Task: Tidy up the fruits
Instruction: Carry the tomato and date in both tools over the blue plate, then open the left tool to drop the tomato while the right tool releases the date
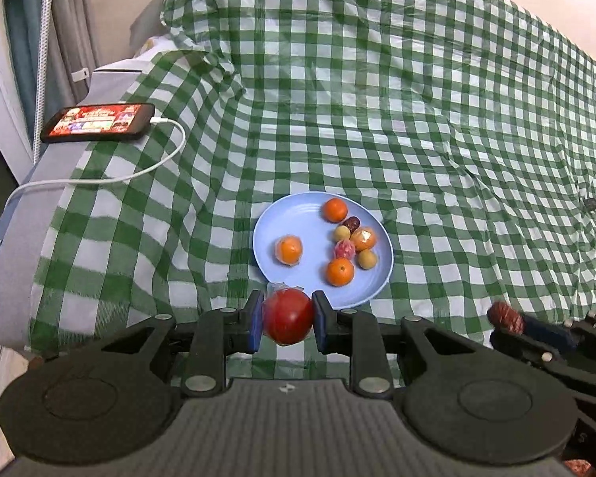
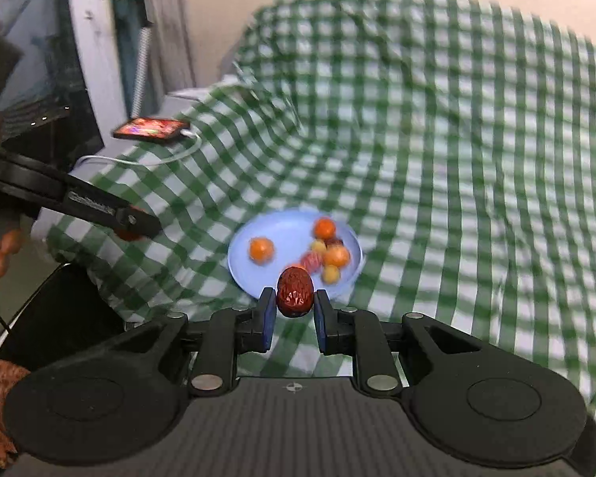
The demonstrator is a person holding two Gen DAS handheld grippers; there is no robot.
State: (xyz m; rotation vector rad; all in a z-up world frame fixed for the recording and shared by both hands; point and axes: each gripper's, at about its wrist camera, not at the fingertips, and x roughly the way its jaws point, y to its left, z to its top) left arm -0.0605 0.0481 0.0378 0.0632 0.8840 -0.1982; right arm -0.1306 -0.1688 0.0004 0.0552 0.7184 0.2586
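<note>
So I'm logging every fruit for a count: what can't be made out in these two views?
- Right wrist view: fruits on the blue plate are motion-blurred; types unclear.
- Right wrist view: the red date in the right gripper hides part of the plate.
- Left wrist view: the red fruit in the left gripper covers the plate's near rim.
- Left wrist view: the phone screen is too small to read.

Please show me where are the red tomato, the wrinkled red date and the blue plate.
red tomato (image 1: 288, 317), left wrist view, middle of its front skin.
wrinkled red date (image 2: 295, 291), right wrist view, middle of its body.
blue plate (image 1: 274, 220), left wrist view, bare left part.
</note>
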